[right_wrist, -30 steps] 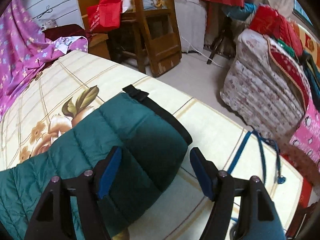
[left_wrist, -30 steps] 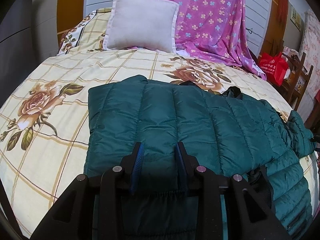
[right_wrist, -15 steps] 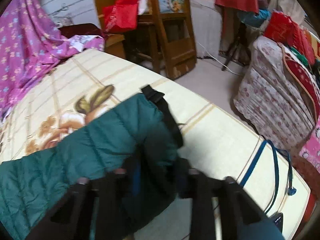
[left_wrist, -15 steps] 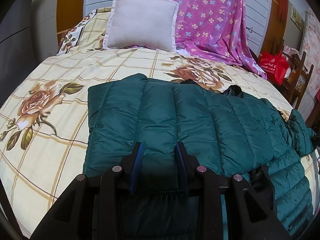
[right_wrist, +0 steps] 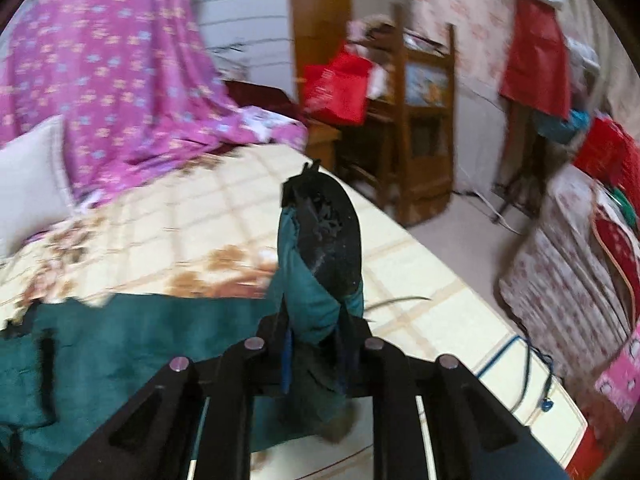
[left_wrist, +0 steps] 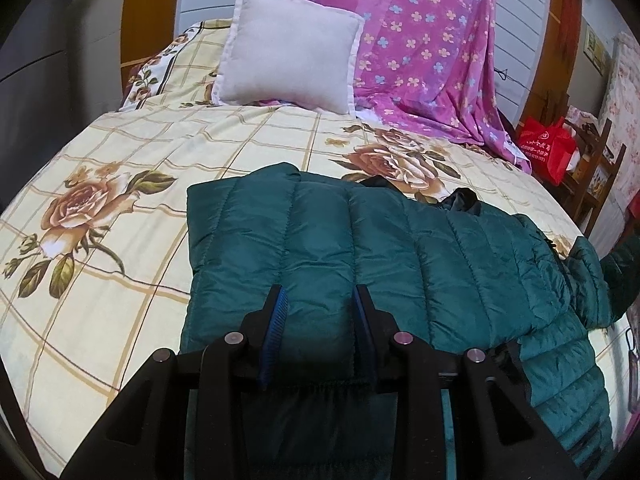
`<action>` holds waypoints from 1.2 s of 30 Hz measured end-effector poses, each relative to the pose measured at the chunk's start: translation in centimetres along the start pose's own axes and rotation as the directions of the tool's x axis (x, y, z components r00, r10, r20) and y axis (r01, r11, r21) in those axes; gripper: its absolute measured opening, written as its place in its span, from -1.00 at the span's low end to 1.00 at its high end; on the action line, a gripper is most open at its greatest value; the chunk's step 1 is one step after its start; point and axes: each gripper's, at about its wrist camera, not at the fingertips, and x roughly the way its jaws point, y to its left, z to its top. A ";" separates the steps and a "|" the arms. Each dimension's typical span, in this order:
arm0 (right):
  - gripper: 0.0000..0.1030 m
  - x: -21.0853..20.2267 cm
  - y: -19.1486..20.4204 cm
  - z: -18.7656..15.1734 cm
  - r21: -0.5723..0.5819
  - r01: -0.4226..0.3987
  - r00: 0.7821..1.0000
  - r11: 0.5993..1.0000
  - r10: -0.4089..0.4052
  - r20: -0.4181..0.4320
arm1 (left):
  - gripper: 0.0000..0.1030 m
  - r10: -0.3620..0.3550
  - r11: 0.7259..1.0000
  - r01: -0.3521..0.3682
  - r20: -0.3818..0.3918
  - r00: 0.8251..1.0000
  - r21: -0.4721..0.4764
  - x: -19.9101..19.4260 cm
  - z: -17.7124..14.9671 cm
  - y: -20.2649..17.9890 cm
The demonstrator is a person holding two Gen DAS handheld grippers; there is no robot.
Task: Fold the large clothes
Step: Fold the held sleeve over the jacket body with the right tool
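Note:
A dark green quilted puffer jacket (left_wrist: 400, 256) lies spread on the floral bed sheet (left_wrist: 120, 184). My left gripper (left_wrist: 320, 304) is shut on the jacket's near hem, low over the bed. My right gripper (right_wrist: 316, 320) is shut on the jacket's sleeve end (right_wrist: 316, 248), whose black cuff lining faces up, and holds it lifted above the bed. The rest of the jacket (right_wrist: 120, 344) lies to the left in the right wrist view.
A white pillow (left_wrist: 288, 48) and a purple flowered sheet (left_wrist: 424, 52) are at the bed's head. A red bag (left_wrist: 548, 148) sits on wooden furniture (right_wrist: 424, 120) right of the bed. A blue cord (right_wrist: 516, 356) lies near the bed's corner.
My right gripper went from open around the sleeve end to shut on it, then lifted it up off the bed. My left gripper stayed shut on the hem, barely moving.

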 end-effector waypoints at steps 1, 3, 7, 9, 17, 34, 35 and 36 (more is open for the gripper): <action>-0.71 -0.8 1.2 0.2 -0.018 -0.028 1.000 0.999 0.028 0.007 | -0.78 -0.001 1.000 0.001 -0.003 1.000 -0.006 0.0 0.0 0.1; -0.71 -2.1 3.5 0.3 -0.052 -0.074 0.997 0.996 0.075 0.013 | -0.78 -0.006 1.000 0.006 -0.004 1.000 -0.020 -0.2 0.2 0.3; -0.73 -4.2 8.7 0.6 -0.118 -0.177 0.984 0.977 0.179 0.005 | -0.78 -0.012 0.999 0.012 0.011 1.000 -0.042 -1.0 0.5 0.8; -0.73 -5.1 11.1 0.5 -0.144 -0.226 0.974 0.963 0.227 -0.006 | -0.78 -0.014 0.999 0.015 0.021 1.000 -0.047 -1.3 0.7 0.9; -0.73 -6.3 21.8 -2.5 -0.235 -0.388 0.921 0.891 0.372 -0.112 | -0.78 -0.022 0.997 0.024 0.024 0.999 -0.070 -1.8 1.0 1.4; -0.73 -4.6 37.4 -11.5 -0.266 -0.644 0.759 0.718 0.553 -0.343 | -0.78 -0.025 0.997 0.026 0.006 1.000 -0.079 -1.1 0.8 1.5; -0.73 -4.5 37.9 -12.0 -0.266 -0.647 0.755 0.715 0.553 -0.352 | -0.78 -0.025 0.997 0.025 0.006 1.000 -0.079 -1.1 0.8 1.5; -0.73 -4.2 38.3 -12.4 -0.264 -0.650 0.751 0.712 0.551 -0.364 | -0.78 -0.026 0.997 0.026 0.005 1.000 -0.079 -1.0 0.7 1.5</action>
